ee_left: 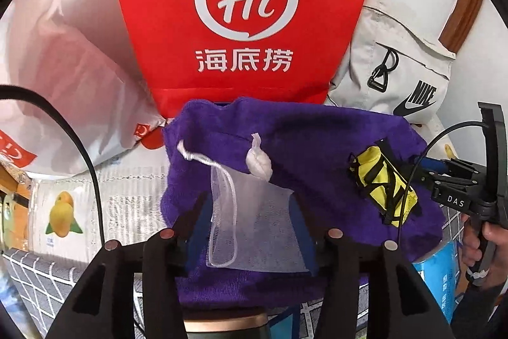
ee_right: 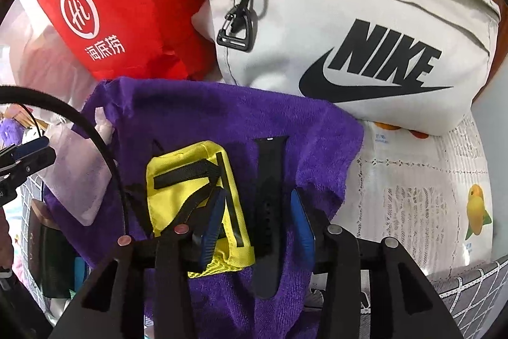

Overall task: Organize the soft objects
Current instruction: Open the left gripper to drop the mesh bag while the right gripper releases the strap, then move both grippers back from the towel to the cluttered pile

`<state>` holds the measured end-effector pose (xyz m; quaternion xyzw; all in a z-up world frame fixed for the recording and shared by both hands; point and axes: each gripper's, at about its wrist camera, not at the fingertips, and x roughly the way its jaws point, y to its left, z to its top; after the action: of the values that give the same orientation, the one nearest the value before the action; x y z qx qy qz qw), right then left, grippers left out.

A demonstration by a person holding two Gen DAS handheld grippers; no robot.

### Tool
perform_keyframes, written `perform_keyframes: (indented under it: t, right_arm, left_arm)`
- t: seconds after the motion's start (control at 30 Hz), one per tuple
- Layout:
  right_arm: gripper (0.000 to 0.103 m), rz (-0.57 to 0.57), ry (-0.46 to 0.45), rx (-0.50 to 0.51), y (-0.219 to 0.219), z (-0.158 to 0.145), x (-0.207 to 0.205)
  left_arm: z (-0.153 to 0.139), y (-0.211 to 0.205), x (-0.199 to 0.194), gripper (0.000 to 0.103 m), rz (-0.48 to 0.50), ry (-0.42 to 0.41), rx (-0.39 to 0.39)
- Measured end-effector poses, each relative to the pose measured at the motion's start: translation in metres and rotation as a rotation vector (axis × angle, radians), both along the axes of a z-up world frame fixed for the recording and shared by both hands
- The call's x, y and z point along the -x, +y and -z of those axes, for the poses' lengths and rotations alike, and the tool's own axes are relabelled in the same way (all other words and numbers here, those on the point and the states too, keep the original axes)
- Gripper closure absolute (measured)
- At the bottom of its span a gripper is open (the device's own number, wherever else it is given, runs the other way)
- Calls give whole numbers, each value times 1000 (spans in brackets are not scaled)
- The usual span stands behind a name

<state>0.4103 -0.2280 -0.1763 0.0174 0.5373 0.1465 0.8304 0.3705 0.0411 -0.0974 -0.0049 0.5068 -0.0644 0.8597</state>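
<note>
Right, mesh pouch (ee_left: 254, 221), yellow pouch (ee_right: 197, 196) and black strap (ee_right: 270, 205) lie on the purple towel (ee_right: 222, 116). All light and floppy; pinch edges. Left gripper (ee_left: 247, 231) fingers wide around mesh pouch, right gripper (ee_right: 257, 224) wide over strap.

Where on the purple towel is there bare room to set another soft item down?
The back strip of the purple towel is bare, bordered by the red bag and the Nike bag. A narrower bare patch lies between the mesh pouch and the yellow pouch. It is crowded around the yellow pouch and the black watch strap.
</note>
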Motion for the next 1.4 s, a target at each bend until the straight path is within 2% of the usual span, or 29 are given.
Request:
perform_keyframes:
  t: [0.07, 0.13, 0.27, 0.53, 0.63, 0.93, 1.13, 1.3, 1.4]
  right_arm:
    - [59, 1, -3, 6, 1, -2, 1]
    - [59, 1, -10, 12, 1, -5, 2]
    - [59, 4, -29, 19, -2, -15, 5]
    - [58, 15, -91, 6, -10, -46, 21]
    - [57, 24, -112, -4, -20, -56, 28]
    - [56, 37, -137, -30, -18, -73, 56]
    - [56, 38, -139, 18, -19, -76, 91]
    - [56, 46, -137, 2, -24, -82, 136]
    - [51, 17, -138, -34, -18, -86, 159]
  left_arm:
    - [-5, -1, 3, 48, -11, -10, -23]
    - [-10, -3, 6, 48, -26, -12, -27]
    - [-19, -14, 16, 48, 41, 41, 109]
    - [-32, -50, 39, 47, 148, 68, 191]
    - [-32, -63, 45, 47, 174, 78, 166]
    - [-37, -82, 58, 47, 240, 93, 189]
    - [-52, -79, 68, 47, 243, 58, 201]
    - [-65, -78, 78, 47, 256, 30, 206]
    - [-81, -74, 89, 46, 255, -22, 186]
